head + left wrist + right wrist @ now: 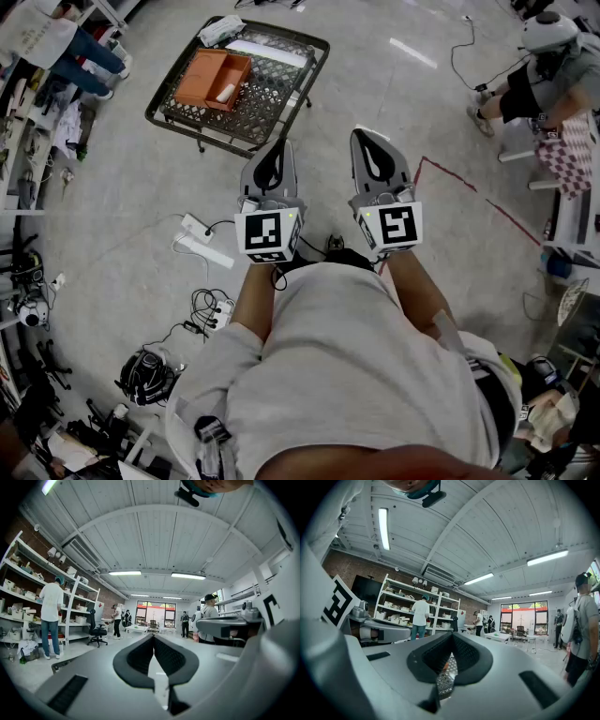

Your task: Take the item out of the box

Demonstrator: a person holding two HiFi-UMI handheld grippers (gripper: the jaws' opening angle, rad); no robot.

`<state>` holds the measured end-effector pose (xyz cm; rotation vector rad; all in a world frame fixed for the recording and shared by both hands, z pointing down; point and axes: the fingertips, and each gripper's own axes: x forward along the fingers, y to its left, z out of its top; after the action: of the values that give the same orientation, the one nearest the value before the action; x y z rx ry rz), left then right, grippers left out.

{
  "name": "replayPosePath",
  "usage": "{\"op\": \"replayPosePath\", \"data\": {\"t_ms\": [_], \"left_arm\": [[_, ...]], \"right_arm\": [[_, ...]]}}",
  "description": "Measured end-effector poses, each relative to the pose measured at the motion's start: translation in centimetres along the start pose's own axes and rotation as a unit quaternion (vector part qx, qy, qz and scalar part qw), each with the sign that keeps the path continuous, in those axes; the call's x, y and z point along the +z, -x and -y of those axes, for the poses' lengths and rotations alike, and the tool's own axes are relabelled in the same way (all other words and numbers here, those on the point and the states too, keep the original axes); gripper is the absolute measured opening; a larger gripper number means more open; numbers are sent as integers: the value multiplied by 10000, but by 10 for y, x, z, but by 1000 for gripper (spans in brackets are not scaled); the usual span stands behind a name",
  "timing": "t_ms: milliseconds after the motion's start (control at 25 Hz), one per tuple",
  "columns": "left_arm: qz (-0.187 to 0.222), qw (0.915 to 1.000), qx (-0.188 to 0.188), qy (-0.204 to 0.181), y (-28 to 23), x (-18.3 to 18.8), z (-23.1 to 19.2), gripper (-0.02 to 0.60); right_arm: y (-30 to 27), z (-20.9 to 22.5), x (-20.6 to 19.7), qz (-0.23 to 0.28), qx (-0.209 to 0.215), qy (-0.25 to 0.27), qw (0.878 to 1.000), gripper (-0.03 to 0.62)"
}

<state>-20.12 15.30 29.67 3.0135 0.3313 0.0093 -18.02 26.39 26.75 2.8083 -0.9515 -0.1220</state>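
An orange box (212,79) lies on a black mesh table (281,89) ahead of me on the floor, and a small white item (226,93) rests inside it. My left gripper (278,143) and right gripper (362,132) are held side by side at chest height, short of the table and pointing toward it. Both have their jaws together with nothing between them. In the left gripper view the left gripper (153,636) points across the room. In the right gripper view the right gripper (451,634) is shut, and a bit of the mesh table (446,679) shows through the gap below the tips.
A white bag (221,30) and a long white piece (267,49) also lie on the mesh table. Power strips (202,239) and cables lie on the floor at left, with a helmet (145,377) nearer me. A seated person (544,75) is at right, and red floor tape (469,183) runs nearby.
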Motion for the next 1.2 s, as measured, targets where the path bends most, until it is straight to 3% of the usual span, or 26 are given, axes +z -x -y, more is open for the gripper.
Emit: {"op": "replayPosePath", "data": {"t_ms": [320, 640, 920, 1200], "left_arm": [[-339, 9993, -162, -2, 22, -25, -37, 9], [-641, 9978, -84, 115, 33, -53, -78, 9], [-686, 9976, 5, 36, -4, -55, -82, 9], [-743, 9970, 194, -105, -69, -52, -84, 9]], "right_arm": [[-17, -46, -13, -175, -16, -22, 9998, 4], [-34, -75, -36, -412, 32, 0, 9991, 5], [-68, -44, -44, -358, 116, -42, 9993, 5], [-123, 13, -45, -79, 339, -177, 9992, 5]]}}
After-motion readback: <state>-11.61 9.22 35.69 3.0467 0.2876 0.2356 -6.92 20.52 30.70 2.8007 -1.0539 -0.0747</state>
